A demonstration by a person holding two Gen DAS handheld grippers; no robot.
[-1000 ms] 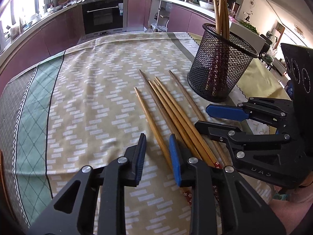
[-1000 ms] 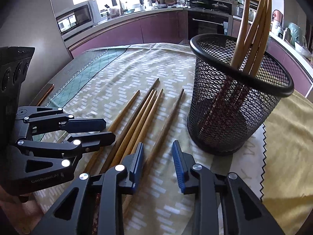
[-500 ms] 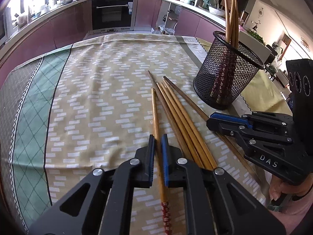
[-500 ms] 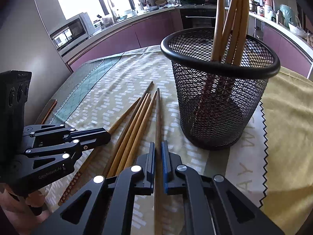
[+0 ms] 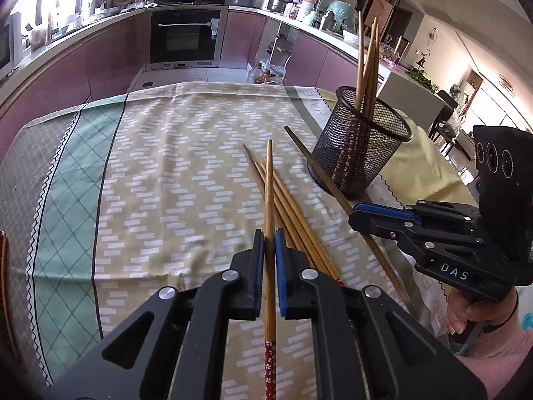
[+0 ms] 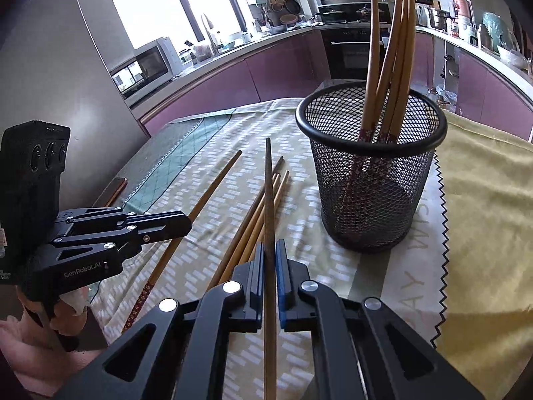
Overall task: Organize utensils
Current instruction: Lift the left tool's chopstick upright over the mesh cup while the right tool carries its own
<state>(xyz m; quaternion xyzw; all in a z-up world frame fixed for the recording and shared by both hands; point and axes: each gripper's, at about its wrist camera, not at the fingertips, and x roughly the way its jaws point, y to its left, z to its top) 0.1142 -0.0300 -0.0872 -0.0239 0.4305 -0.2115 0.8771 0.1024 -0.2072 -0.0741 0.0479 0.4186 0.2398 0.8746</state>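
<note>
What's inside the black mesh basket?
Several wooden chopsticks stand inside the black mesh basket, leaning on its rim, patterned red ends down. Their very bottoms are blurred behind the mesh.

surface [image 5: 66,153] was covered by a patterned cloth [image 5: 186,180], beige with white dashes, plus a green diamond band [image 5: 66,220] and a grey edge strip on its left side. a plain yellow cloth [image 6: 483,226] with a zigzag edge lay over the right part. a black mesh cup [image 5: 361,153] stood upright near where the two cloths met, several chopsticks upright inside. a loose bunch of wooden chopsticks [image 5: 299,220] lay flat on the patterned cloth just left of the cup, roughly parallel, tips pointing away. a phone-like slab [image 6: 115,188] sat at the far left edge; unclear what it was.
</note>
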